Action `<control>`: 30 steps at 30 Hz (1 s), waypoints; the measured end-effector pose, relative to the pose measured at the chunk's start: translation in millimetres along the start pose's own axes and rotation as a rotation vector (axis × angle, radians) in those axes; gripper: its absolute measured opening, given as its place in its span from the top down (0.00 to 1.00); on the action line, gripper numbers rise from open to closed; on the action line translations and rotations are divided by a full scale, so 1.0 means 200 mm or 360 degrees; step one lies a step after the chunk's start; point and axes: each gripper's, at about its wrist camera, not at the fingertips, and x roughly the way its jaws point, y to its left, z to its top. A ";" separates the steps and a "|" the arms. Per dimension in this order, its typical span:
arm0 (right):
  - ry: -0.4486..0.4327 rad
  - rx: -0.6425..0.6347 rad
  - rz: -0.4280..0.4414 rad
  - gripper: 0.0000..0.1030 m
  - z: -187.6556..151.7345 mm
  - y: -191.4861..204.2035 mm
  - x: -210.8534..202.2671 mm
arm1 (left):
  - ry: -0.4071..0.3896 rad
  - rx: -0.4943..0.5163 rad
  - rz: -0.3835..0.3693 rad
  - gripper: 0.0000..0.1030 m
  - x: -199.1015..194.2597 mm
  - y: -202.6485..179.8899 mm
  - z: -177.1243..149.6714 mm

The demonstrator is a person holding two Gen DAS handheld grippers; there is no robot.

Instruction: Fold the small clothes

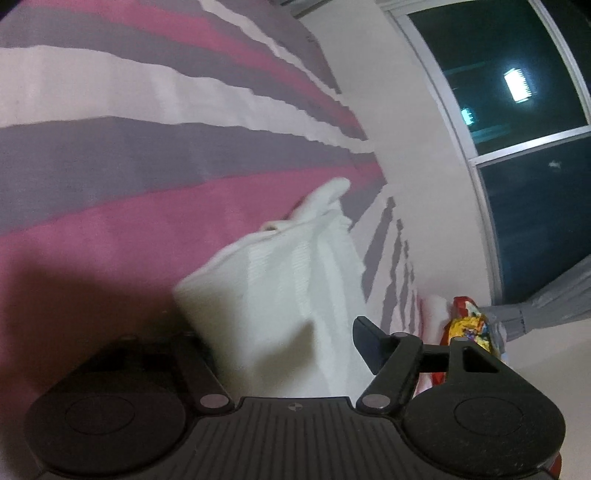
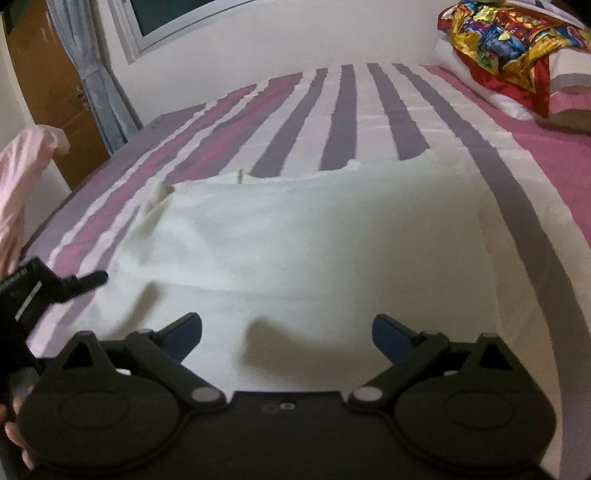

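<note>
Both wrist views low, close, sharing striped bedspread [image 2: 343,110]

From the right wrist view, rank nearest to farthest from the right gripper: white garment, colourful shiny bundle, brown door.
1. White garment, straight ahead of the right gripper, on the striped bedsheet.
2. Colourful shiny bundle, far right corner.
3. Brown door, far left, beyond the bed.
</note>
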 end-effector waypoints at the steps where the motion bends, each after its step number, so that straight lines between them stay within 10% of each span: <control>1: 0.0002 0.0006 -0.0007 0.07 0.01 -0.01 0.02 | -0.0012 0.0002 -0.0007 0.32 0.01 -0.01 0.01; 3: -0.0010 0.0032 -0.0012 0.12 0.03 -0.05 0.04 | -0.0040 0.0004 -0.0015 0.33 0.04 -0.02 0.01; 9: 0.0002 -0.0001 -0.0077 0.23 0.07 -0.12 0.10 | -0.0029 -0.0042 0.0083 0.88 0.09 0.02 0.04; 14: -0.0063 0.0021 -0.0135 0.26 0.10 -0.18 0.08 | -0.0059 0.0103 0.0098 0.93 0.05 -0.07 0.05; 21: 0.0045 0.0019 -0.0194 0.25 0.06 -0.26 0.15 | -0.0010 0.0845 -0.0124 0.93 0.06 -0.62 -0.09; 26: -0.0069 0.0339 -0.0023 0.28 0.08 -0.48 -0.01 | 0.0291 0.1342 -0.0306 0.93 0.16 -0.94 -0.48; 30: -0.0128 0.0421 -0.0044 0.27 0.07 -0.67 -0.14 | 0.0517 0.1511 -0.0194 0.93 0.26 -0.94 -0.72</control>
